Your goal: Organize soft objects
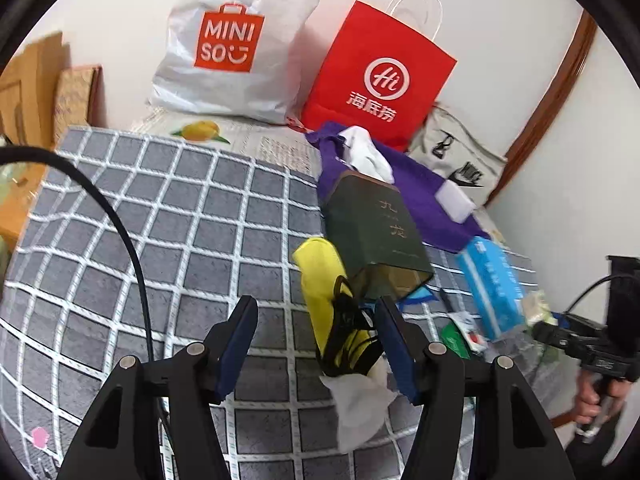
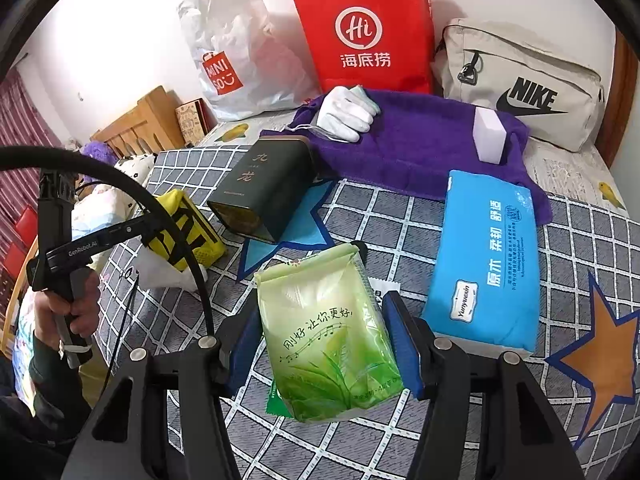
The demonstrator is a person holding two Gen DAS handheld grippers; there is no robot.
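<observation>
My left gripper (image 1: 318, 344) is open low over the grey checked blanket (image 1: 168, 240). A yellow pouch with black straps (image 1: 324, 280) lies just inside its right finger, and no pad presses on it. A crumpled white cloth (image 1: 360, 400) lies under the pouch's near end. My right gripper (image 2: 324, 344) is shut on a green tissue pack (image 2: 328, 336), held upright between the blue pads. On the purple towel (image 2: 420, 152) rest a white glove (image 2: 348, 114) and a pale sponge block (image 2: 490, 136). A blue tissue pack (image 2: 484, 264) lies to the right.
A dark green tin (image 1: 376, 232) lies on its side beside the pouch. A MINISO bag (image 1: 228, 44), a red paper bag (image 1: 380, 76) and a beige Nike bag (image 2: 524, 84) stand along the wall. A black cable (image 1: 120, 224) arcs at the left. A wooden headboard (image 2: 136, 124) is at the far left.
</observation>
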